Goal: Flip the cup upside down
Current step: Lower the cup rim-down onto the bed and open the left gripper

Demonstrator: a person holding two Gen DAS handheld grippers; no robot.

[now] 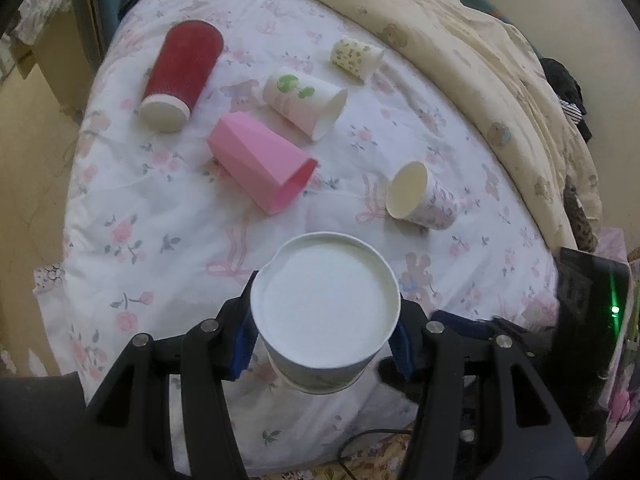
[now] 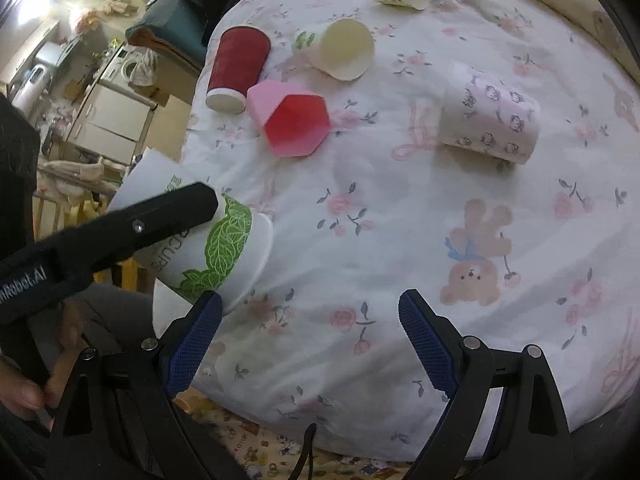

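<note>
My left gripper [image 1: 325, 330] is shut on a white paper cup with a green leaf band [image 1: 325, 312], held above the near edge of the bed. The cup's flat base faces the left wrist camera, and its mouth points away and down. In the right wrist view the same cup [image 2: 216, 252] shows at the left, tilted, with the left gripper's black finger across it. My right gripper [image 2: 310, 332] is open and empty over the floral sheet, just right of the cup.
Several cups lie on their sides on the floral sheet [image 1: 160, 240]: a red one [image 1: 180, 76], a pink faceted one [image 1: 260, 164], a white one with green print [image 1: 304, 100], a small patterned one [image 1: 356, 56], and a pink-printed one [image 1: 420, 196]. A beige quilt [image 1: 480, 60] lies at the back right.
</note>
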